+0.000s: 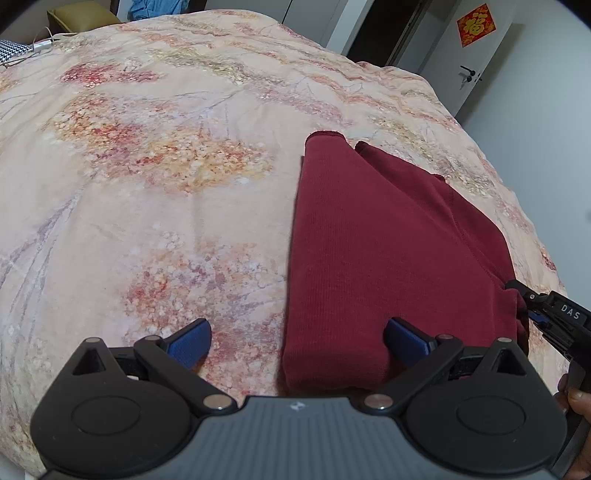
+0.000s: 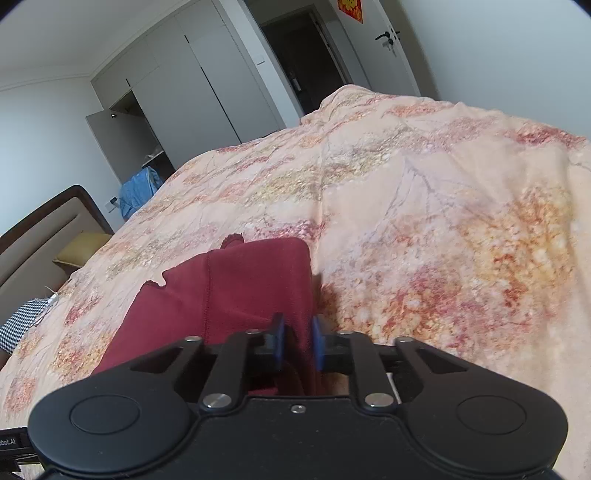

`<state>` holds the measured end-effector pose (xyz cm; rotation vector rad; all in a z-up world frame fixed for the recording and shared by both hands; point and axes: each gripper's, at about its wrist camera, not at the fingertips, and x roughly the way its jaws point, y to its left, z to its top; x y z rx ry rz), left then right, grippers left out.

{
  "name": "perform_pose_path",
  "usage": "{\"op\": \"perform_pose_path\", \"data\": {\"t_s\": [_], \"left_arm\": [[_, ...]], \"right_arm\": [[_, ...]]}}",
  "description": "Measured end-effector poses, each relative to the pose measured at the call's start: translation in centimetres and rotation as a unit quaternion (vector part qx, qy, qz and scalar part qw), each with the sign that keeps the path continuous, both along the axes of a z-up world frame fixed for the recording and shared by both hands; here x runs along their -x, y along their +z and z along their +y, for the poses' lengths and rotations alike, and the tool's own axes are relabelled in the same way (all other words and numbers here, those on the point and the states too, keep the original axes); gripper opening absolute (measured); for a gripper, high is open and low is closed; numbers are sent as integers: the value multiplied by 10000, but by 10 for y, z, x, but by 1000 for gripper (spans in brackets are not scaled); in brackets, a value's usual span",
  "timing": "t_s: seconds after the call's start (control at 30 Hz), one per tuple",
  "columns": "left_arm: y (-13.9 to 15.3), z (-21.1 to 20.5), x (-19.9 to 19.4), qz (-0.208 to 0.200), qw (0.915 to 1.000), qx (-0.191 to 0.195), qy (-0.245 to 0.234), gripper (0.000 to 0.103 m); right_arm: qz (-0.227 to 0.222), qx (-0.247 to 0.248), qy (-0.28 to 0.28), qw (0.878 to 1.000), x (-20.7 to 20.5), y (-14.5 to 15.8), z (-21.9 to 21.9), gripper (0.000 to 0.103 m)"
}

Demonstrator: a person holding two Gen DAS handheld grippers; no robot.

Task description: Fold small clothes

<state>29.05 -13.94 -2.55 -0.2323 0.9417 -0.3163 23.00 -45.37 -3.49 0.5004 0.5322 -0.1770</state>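
**Left wrist view: one red garment at the bedspread's right side**

The left wrist view showed a single dark red garment (image 1: 388,251) lying folded on the floral bedspread (image 1: 147,184), toward the right side of the bed. Its left edge ran straight and clean; its near edge was a thick fold close to the camera. At the far end two narrow parts ended side by side, short of the bedspread's far edge. To the garment's left the bedspread lay bare over a wide stretch, giving ample room on that side. To its right only a narrow strip of bedspread remained before the edge of the bed.

The left gripper (image 1: 297,341) hung over the garment's near left corner with its jaws spread wide and nothing between the two blue pads; the right-hand pad stood above the cloth.

The right gripper (image 2: 298,341) had its jaws drawn close together around the garment's (image 2: 236,291) near right edge, cloth standing between the two blue pads. Whether the pads pressed on it could not be told. In the left wrist view this gripper (image 1: 532,306) met the garment at its right near corner, with fingers of a hand (image 1: 576,398) behind it.

Count: one garment, two grippers, one door (image 1: 476,62) with a red decoration (image 1: 476,25).
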Motion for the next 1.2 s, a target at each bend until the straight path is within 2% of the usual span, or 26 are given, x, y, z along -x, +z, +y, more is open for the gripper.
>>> {"op": "perform_pose_path", "data": {"t_s": [0.03, 0.1, 0.27, 0.43, 0.6, 0.77, 1.03, 1.2], "left_arm": [[0, -1, 0, -7, 10000, -17, 6, 103], [0, -1, 1, -14, 10000, -34, 14, 103], [0, 0, 1, 5, 10000, -12, 27, 103], [1, 0, 2, 9, 10000, -19, 29, 103], [1, 2, 3, 15, 10000, -6, 35, 103], [0, 4, 4, 20, 10000, 23, 42, 103], [-3, 6, 5, 41, 10000, 78, 31, 103], [-7, 12, 6, -2, 9997, 232, 54, 103]], "right_arm": [[-5, 14, -8, 10000, 1, 1, 0, 32], [-37, -25, 24, 10000, 4, 4, -1, 38], [-96, -47, 66, 9999, 14, 11, 0, 66], [-163, 150, 414, 9989, 22, 15, 18, 82], [-122, 539, 853, 9948, 25, 13, 40, 88], [47, 670, 975, 9930, 27, 3, 49, 94], [325, 407, 924, 9944, 36, -18, 48, 100], [131, 213, 868, 9959, 46, -17, 46, 101]]}}
